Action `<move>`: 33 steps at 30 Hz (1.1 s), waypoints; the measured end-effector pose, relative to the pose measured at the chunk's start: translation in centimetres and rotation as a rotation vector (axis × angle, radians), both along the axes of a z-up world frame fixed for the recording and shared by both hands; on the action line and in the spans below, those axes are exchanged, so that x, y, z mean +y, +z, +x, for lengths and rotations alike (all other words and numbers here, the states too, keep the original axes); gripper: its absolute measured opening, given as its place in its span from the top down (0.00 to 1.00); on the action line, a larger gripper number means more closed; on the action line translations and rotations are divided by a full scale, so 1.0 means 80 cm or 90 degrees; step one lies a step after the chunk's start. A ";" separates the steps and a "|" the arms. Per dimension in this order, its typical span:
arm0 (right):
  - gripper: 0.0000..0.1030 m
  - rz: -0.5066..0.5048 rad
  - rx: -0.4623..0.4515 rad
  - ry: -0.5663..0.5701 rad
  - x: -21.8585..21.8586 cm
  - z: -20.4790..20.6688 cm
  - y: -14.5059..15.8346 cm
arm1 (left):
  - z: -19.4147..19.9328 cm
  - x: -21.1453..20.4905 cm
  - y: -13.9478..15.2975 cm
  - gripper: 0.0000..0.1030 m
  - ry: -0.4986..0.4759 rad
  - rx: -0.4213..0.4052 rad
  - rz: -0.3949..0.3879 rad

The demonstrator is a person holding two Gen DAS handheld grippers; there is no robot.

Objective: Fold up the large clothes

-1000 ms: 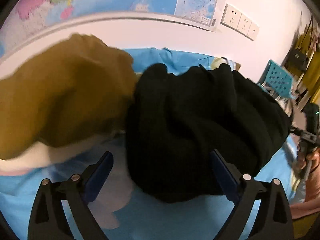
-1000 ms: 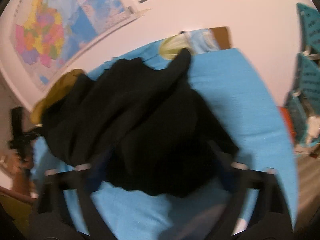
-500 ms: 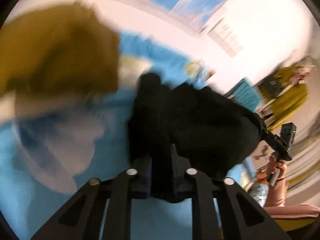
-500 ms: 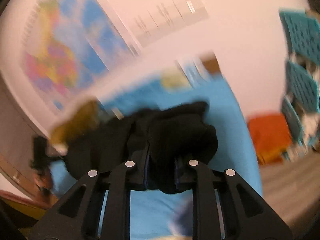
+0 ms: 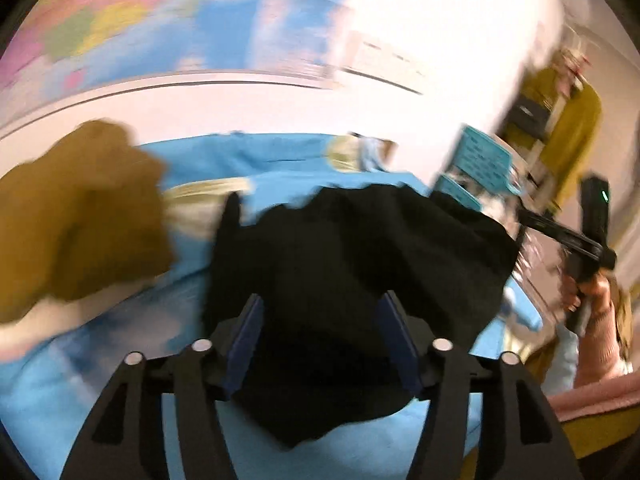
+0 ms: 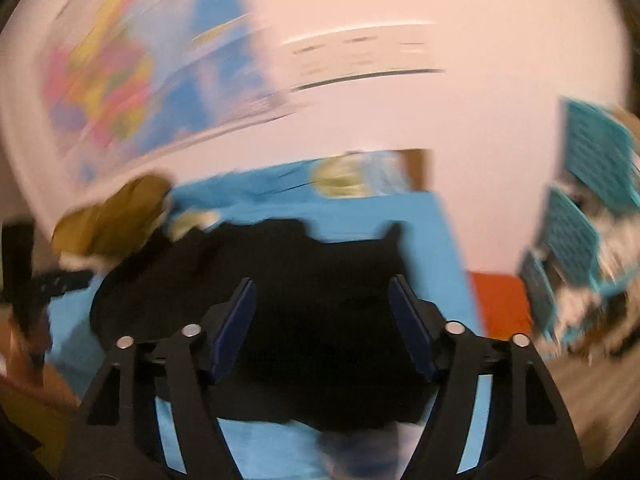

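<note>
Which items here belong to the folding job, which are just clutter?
In play:
- black garment, spread on the blue sheet
- left hand-held gripper, jaws just opened, pads apart
- right hand-held gripper, likewise

Lying about:
- mustard-brown garment
- wall map
- teal crates
- orange item

bare blue desk [image 6: 432, 236] lies open right of the black garment [image 6: 320, 300]; mustard clothes pile [image 5: 76, 216] blocks the left, wall [image 6: 440, 120] behind.

One black garment [image 5: 360, 264], one mustard garment [image 5: 76, 216], two wall maps [image 6: 132, 76].
</note>
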State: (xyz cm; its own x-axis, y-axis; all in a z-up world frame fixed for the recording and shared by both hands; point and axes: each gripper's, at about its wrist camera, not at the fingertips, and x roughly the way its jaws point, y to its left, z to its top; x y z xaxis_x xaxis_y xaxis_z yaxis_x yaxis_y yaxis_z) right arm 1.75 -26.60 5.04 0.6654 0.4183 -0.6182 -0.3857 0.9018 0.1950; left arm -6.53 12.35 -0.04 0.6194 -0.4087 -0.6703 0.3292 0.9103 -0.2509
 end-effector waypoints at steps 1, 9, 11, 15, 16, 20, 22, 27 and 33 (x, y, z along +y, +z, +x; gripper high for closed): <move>0.39 -0.028 0.004 0.032 0.030 0.009 -0.008 | 0.011 -0.018 -0.006 0.40 -0.017 0.012 0.016; 0.84 -0.132 0.108 0.053 0.097 0.080 -0.093 | 0.070 -0.046 -0.083 0.44 0.011 0.112 0.080; 0.83 -0.120 0.121 0.049 0.099 0.078 -0.101 | 0.070 -0.038 -0.086 0.46 0.025 0.118 0.069; 0.65 -0.109 0.092 0.042 0.092 0.055 -0.083 | 0.063 -0.044 -0.081 0.46 0.032 0.100 0.095; 0.61 -0.104 0.083 0.042 0.091 0.049 -0.080 | 0.061 -0.048 -0.080 0.46 0.032 0.095 0.105; 0.47 -0.074 0.049 0.045 0.085 0.032 -0.055 | 0.057 -0.057 -0.074 0.46 0.030 0.082 0.108; 0.48 -0.065 0.041 0.049 0.086 0.027 -0.049 | 0.056 -0.060 -0.072 0.46 0.030 0.079 0.112; 0.47 -0.053 0.053 0.059 0.090 0.026 -0.051 | 0.051 -0.061 -0.067 0.42 0.031 0.073 0.105; 0.52 -0.077 0.103 0.047 0.100 0.049 -0.089 | 0.051 -0.057 -0.072 0.39 0.040 0.081 0.091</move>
